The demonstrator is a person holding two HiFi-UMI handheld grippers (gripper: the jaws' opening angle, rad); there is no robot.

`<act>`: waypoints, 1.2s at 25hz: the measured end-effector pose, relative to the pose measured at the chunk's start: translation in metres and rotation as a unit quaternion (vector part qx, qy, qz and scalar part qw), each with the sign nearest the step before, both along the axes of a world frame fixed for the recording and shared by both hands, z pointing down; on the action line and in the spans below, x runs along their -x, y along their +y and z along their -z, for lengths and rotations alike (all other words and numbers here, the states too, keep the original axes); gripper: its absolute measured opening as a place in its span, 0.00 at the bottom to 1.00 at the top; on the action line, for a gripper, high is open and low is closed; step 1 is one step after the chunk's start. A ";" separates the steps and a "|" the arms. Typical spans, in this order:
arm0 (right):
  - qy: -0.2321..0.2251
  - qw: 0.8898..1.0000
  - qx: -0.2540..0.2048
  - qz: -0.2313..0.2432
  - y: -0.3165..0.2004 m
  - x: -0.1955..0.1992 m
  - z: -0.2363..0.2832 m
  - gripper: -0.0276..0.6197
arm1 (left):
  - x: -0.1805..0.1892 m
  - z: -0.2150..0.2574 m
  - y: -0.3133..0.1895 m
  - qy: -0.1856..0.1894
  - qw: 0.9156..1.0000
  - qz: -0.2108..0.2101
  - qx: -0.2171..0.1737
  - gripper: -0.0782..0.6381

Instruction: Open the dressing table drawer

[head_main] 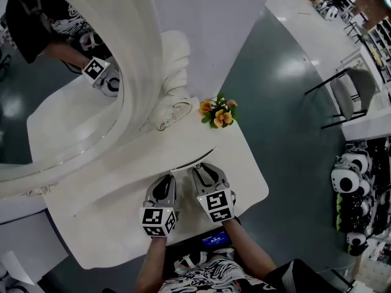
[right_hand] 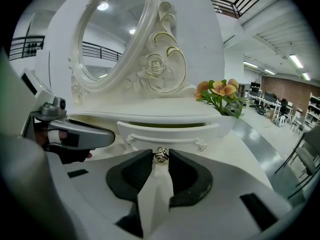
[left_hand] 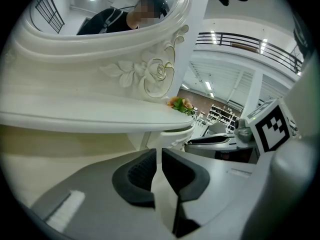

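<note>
The white dressing table [head_main: 110, 224] carries an oval carved mirror [head_main: 131, 72]. Its curved drawer [right_hand: 167, 132] stands a little out from under the tabletop, with a dark gap above its front. A small metal drawer knob [right_hand: 161, 154] sits between the fingertips of my right gripper [right_hand: 161, 156], and both pads touch it. In the head view my right gripper [head_main: 204, 166] is at the table's front edge, over the drawer. My left gripper [head_main: 166, 179] rests just to its left above the tabletop. Its jaws [left_hand: 159, 159] are shut, with nothing between them.
A small bunch of orange flowers [head_main: 218, 112] stands on the tabletop's right corner, beyond the drawer. Grey floor lies to the right, with a chair [head_main: 351, 93] and white helmet-like objects [head_main: 348, 182] at the far right. The mirror reflects a person and a gripper.
</note>
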State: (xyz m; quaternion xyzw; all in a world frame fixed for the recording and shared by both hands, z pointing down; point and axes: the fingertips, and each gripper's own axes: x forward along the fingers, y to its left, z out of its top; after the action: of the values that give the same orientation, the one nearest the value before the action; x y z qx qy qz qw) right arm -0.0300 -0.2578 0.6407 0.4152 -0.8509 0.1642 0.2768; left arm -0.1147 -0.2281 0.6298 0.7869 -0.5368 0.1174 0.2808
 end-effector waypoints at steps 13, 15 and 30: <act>0.006 1.000 0.004 -0.013 0.026 -0.014 -0.003 0.20 | -0.015 0.007 0.016 -0.003 1.000 -0.025 -0.010 0.15; 0.005 1.000 0.004 -0.015 0.029 -0.015 -0.004 0.20 | -0.015 0.012 0.018 -0.004 1.000 -0.026 -0.016 0.15; -0.026 0.995 -0.034 -0.090 0.064 -0.048 0.053 0.05 | -0.012 0.072 0.034 -0.005 0.996 -0.023 -0.089 0.15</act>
State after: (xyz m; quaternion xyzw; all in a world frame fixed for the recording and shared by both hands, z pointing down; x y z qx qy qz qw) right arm 0.0181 -0.1941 0.5880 0.4952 -0.8220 0.1700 0.2240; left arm -0.1031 -0.1937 0.5581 0.8204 -0.5283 0.0796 0.2039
